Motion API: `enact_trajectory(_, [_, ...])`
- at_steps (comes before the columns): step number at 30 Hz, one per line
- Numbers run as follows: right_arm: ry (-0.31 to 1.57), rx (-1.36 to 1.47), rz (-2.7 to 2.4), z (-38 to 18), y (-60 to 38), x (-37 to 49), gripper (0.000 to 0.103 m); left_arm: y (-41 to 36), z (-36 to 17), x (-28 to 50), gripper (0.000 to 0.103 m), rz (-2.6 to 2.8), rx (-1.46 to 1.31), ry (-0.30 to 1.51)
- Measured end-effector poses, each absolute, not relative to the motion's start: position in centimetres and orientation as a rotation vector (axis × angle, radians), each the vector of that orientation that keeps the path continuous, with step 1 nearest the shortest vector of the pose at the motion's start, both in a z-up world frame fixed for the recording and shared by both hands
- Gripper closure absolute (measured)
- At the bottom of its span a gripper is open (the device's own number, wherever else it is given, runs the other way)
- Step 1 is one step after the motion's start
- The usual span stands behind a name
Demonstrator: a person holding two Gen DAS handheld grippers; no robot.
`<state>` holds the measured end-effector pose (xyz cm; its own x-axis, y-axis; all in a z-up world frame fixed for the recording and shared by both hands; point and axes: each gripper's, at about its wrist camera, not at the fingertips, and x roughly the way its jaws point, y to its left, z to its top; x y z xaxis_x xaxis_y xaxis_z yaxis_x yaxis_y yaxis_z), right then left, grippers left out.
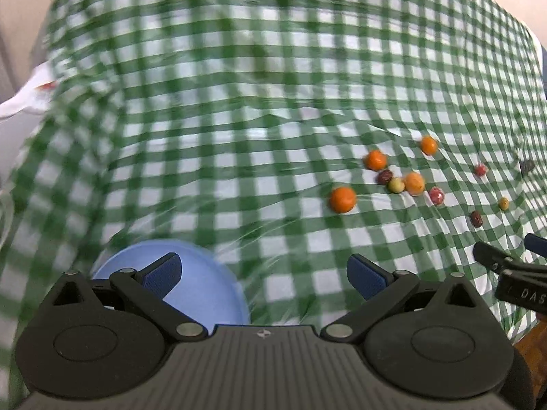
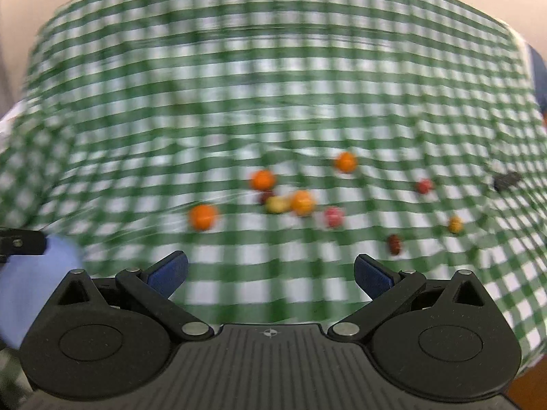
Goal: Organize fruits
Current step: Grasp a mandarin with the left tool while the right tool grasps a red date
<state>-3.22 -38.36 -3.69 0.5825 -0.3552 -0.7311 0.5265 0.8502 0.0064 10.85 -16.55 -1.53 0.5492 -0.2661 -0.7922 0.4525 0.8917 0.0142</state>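
Note:
Several small fruits lie scattered on a green-checked tablecloth (image 1: 239, 136): orange ones (image 1: 342, 199) (image 2: 203, 217), a yellow-green one (image 1: 396, 185) (image 2: 276, 204), pink-red ones (image 1: 436, 195) (image 2: 333, 216) and dark red ones (image 1: 476, 219) (image 2: 394, 244). A light blue plate (image 1: 205, 280) lies under my left gripper (image 1: 265, 275), which is open and empty. My right gripper (image 2: 270, 273) is open and empty, held above the cloth short of the fruits. The plate's edge shows in the right wrist view (image 2: 37, 273). Both views are blurred.
A small dark object (image 1: 526, 166) (image 2: 507, 180) lies at the far right of the cloth. White cloth or paper (image 1: 30, 95) lies off the table's left edge. The right gripper's black body (image 1: 512, 273) shows at the left view's right edge.

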Motion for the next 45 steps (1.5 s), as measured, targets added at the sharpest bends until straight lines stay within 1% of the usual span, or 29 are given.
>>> enact_trajectory(6, [0.793, 0.248, -0.636, -6.7, -45.3, -3.8, 0.001, -23.8, -4.5, 14.0, 0.0, -0.498, 0.311, 0.873])
enact_trajectory(8, [0.789, 0.277, -0.67, -7.9, -47.3, -3.6, 0.003, -26.2, -6.1, 15.1, 0.0, -0.537, 0.335, 0.888])
enact_trajectory(9, [0.786, 0.296, -0.677, -8.6, -48.5, -3.6, 0.01, -27.0, -6.9, 15.6, 0.0, -0.55, 0.34, 0.893])
enact_trajectory(10, [0.79, 0.31, -0.679, -9.4, -49.6, -3.6, 0.022, -27.9, -7.6, 16.1, 0.0, -0.564, 0.34, 0.896])
enact_trajectory(13, [0.829, 0.341, -0.692, -11.9, -51.8, -2.9, 0.039, -30.1, -9.6, 17.2, 0.001, -0.575, 0.344, 0.883])
enact_trajectory(15, [0.843, 0.35, -0.703, -13.4, -53.1, -2.3, 0.042, -31.4, -11.0, 18.0, 0.007, -0.559, 0.385, 0.868])
enact_trajectory(17, [0.864, 0.34, -0.706, -14.8, -54.0, -1.6, 0.047, -32.2, -12.1, 18.7, 0.009, -0.562, 0.419, 0.867])
enact_trajectory(20, [0.894, 0.324, -0.692, -16.5, -54.6, -0.7, 0.05, -32.6, -13.4, 19.6, 0.009, -0.577, 0.433, 0.88])
enact_trajectory(22, [0.922, 0.329, -0.689, -17.5, -55.2, -0.2, 0.063, -33.0, -14.3, 20.3, 0.011, -0.584, 0.444, 0.902])
enact_trajectory(23, [0.92, 0.329, -0.691, -17.8, -55.3, -0.2, 0.063, -33.2, -14.8, 20.6, 0.022, -0.589, 0.447, 0.919])
enact_trajectory(24, [0.911, 0.317, -0.696, -17.9, -55.2, -0.2, 0.074, -33.3, -15.2, 21.0, 0.043, -0.596, 0.446, 0.941])
enact_trajectory(25, [0.912, 0.301, -0.693, -17.8, -55.0, -0.2, 0.081, -33.3, -15.5, 21.4, 0.049, -0.611, 0.435, 0.974])
enact_trajectory(26, [0.911, 0.297, -0.69, -17.7, -55.0, -0.2, 0.081, -33.1, -15.4, 21.6, 0.06, -0.622, 0.396, 0.98])
enact_trajectory(27, [0.908, 0.304, -0.691, -17.6, -55.1, -0.3, 0.081, -32.8, -15.2, 21.8, 0.065, -0.626, 0.373, 0.98])
enact_trajectory(30, [0.878, 0.311, -0.72, -16.3, -54.9, -0.9, 0.081, -32.1, -14.1, 21.3, 0.065, -0.622, 0.359, 0.96])
enact_trajectory(34, [0.831, 0.318, -0.695, -12.8, -52.9, -1.7, 0.081, -29.2, -10.4, 19.1, 0.065, -0.627, 0.314, 0.91])
enact_trajectory(40, [0.782, 0.293, -0.473, -6.2, -44.6, -2.7, 0.081, -21.2, -4.9, 13.8, 0.065, -0.544, 0.262, 0.909])
enact_trajectory(45, [0.788, 0.303, -0.265, -2.4, -35.9, -3.3, 0.081, -13.7, -1.3, 8.8, 0.065, -0.465, 0.251, 0.921])
